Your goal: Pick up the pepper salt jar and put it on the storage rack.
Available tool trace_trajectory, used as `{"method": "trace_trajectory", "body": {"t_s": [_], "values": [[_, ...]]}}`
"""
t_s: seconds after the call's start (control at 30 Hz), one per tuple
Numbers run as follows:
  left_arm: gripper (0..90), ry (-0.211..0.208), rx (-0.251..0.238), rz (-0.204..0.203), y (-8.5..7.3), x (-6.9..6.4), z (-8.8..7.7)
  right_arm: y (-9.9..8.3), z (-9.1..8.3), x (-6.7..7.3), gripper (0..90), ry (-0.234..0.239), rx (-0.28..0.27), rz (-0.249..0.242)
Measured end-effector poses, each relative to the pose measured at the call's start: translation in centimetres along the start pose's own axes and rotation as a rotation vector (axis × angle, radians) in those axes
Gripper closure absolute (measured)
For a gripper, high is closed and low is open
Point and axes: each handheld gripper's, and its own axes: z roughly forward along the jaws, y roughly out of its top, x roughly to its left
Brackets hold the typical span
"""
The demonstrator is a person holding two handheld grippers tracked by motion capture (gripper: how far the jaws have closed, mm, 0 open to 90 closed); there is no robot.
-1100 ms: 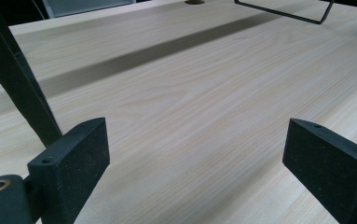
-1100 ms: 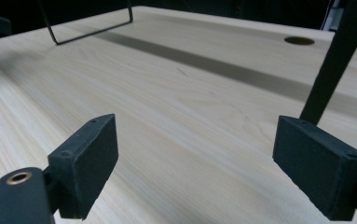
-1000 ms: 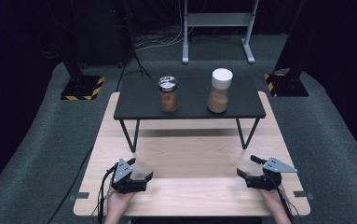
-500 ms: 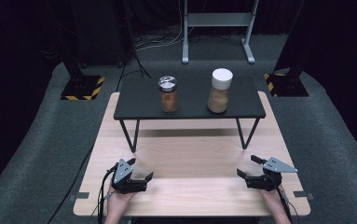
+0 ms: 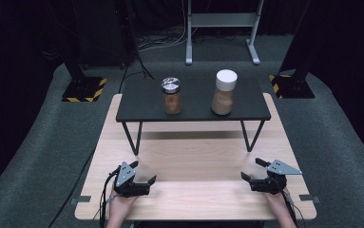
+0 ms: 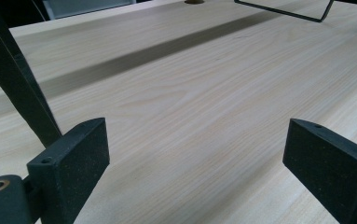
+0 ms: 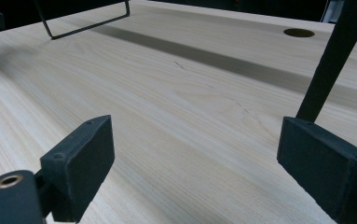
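Two jars (image 5: 172, 96) (image 5: 224, 92) stand untouched on the black shelf (image 5: 141, 102). Since a second ago little has moved: my left gripper (image 5: 143, 174) and right gripper (image 5: 253, 169) rest wide open, empty, low on the table (image 5: 194, 152).

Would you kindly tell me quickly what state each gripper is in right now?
Left gripper: open, holding nothing, low over the wooden table.
Right gripper: open, holding nothing, low over the same table.

Table (image 5: 194, 199) pale matt wood; shelf (image 5: 141, 102) matt black; jaws grainy black.
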Motion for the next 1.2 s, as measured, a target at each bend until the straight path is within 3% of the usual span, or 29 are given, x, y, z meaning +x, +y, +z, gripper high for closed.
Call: {"method": "trace_trajectory", "body": {"t_s": [0.5, 1.2], "values": [[6.6, -0.003, 0.002, -0.012, 0.02, 0.14, 0.02, 0.16, 0.07, 0.19, 9.8, -0.009, 0.009, -0.002], [6.6, 0.001, 0.008, 0.003, 0.15, -0.05, 0.08, 0.25, 0.1, 0.23, 9.4, -0.007, 0.015, -0.006]]}}
